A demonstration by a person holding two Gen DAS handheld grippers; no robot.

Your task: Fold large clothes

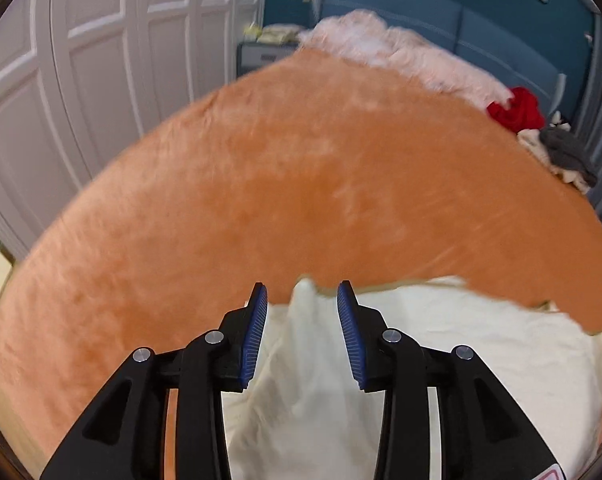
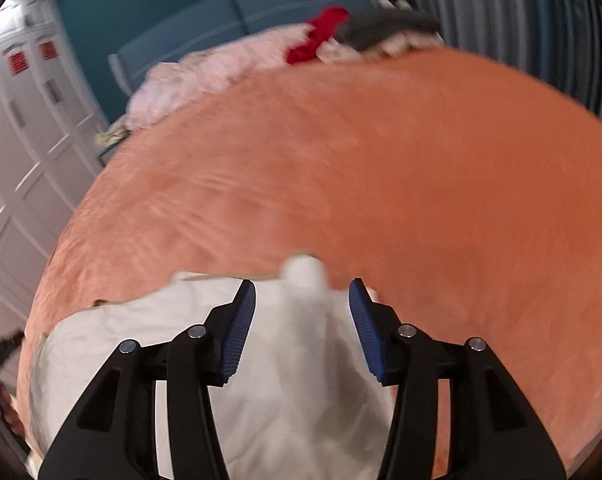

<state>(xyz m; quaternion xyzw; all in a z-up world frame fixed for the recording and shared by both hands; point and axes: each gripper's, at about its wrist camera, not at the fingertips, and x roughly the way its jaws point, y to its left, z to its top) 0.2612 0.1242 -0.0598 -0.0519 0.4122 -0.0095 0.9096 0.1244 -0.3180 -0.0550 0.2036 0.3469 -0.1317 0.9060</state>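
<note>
A cream white garment (image 1: 461, 344) lies on an orange plush bed cover (image 1: 301, 184). In the left wrist view my left gripper (image 1: 302, 292) is open, with a raised ridge of the cloth standing between its blue pads (image 1: 257, 332). In the right wrist view the same garment (image 2: 141, 332) spreads to the left, and my right gripper (image 2: 302, 288) is open around another raised fold of it. Neither gripper's pads press on the cloth. The bed cover (image 2: 381, 160) fills the right wrist view beyond.
A pale pink blanket (image 1: 397, 48) lies at the bed's far end. Red clothing (image 1: 517, 110) and a grey and cream pile (image 1: 565, 156) lie at the far right. White wardrobe doors (image 1: 81, 60) stand left. A blue headboard (image 1: 461, 20) is behind.
</note>
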